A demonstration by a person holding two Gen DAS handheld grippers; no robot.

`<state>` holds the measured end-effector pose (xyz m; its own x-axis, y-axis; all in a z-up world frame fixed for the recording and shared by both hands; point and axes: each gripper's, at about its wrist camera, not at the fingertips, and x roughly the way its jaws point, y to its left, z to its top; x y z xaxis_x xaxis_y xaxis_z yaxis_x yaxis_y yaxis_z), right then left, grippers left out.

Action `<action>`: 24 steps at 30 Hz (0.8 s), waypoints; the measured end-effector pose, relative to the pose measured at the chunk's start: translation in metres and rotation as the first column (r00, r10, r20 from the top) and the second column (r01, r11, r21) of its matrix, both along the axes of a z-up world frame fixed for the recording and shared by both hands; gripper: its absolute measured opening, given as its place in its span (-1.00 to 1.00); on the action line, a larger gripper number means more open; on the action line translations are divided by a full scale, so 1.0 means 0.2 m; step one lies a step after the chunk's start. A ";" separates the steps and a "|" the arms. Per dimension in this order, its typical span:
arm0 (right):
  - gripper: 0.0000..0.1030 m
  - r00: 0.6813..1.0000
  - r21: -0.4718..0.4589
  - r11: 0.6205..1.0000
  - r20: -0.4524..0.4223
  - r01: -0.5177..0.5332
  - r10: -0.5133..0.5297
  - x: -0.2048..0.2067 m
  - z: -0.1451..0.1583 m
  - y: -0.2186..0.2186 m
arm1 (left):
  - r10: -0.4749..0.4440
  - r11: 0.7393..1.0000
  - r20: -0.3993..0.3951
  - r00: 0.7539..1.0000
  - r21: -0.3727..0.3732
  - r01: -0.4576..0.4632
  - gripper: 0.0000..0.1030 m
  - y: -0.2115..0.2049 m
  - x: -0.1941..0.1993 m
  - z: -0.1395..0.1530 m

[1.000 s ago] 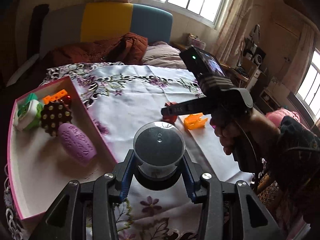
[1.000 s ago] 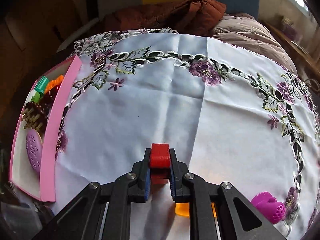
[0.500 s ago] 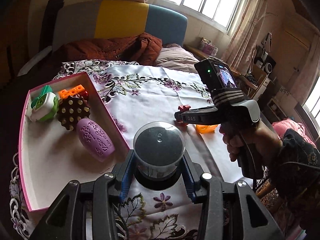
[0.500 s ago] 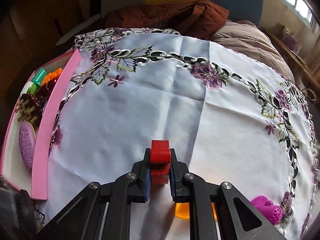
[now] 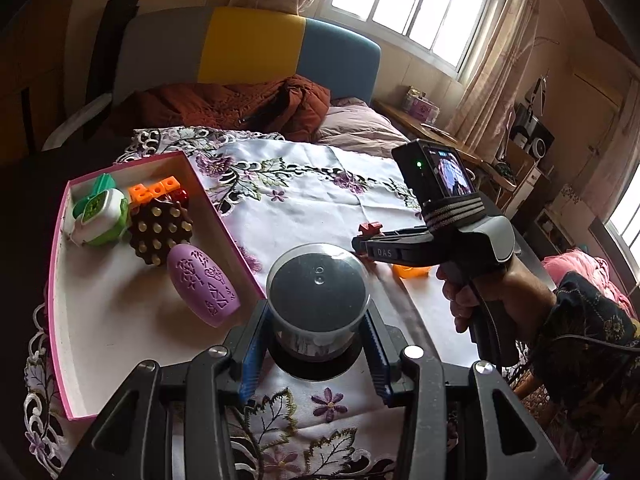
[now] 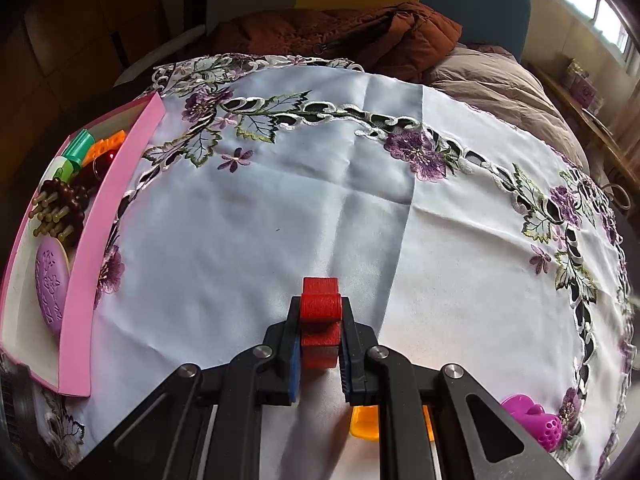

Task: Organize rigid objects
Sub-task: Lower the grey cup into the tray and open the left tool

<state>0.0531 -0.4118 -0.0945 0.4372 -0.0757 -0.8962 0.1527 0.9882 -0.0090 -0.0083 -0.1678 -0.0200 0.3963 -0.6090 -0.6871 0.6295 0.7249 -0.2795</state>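
My left gripper [image 5: 316,320] is shut on a clear round plastic container [image 5: 318,280] with a dark inside, held just above a black disc [image 5: 316,364] on the tablecloth. The container hangs by the near right corner of a pink box [image 5: 236,236]. In the box lie a green-and-white toy [image 5: 100,212], an orange brick [image 5: 154,190], a brown studded brush [image 5: 160,228] and a purple oval piece [image 5: 202,284]. My right gripper [image 6: 320,332] is shut on a red block [image 6: 318,288] over the white cloth. In the left wrist view the right gripper [image 5: 368,240] sits right of the container.
An orange piece [image 5: 410,271] lies on the cloth under the right gripper, also visible as the orange piece [image 6: 364,424]. A magenta toy [image 6: 532,424] rests at the near right. The embroidered tablecloth [image 6: 280,208] covers the table. A brown jacket [image 6: 340,36] and bedding lie beyond.
The left wrist view has rolled and shifted a little, showing more of the box's inside. Both grips stay as they were; the right gripper holds the red block nearly still.
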 end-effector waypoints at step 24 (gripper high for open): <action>-0.71 1.000 -0.017 1.000 -0.005 -0.024 0.024 0.00 0.01 0.03 | 0.327 0.944 -0.111 0.938 0.001 -0.329 -0.14 0.58 0.48 -0.08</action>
<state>0.0521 -0.4055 -0.0934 0.4352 -0.0803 -0.8968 0.1293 0.9913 -0.0260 0.0877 -0.0514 -0.0351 0.5000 -0.4700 -0.7273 0.3227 0.8805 -0.3472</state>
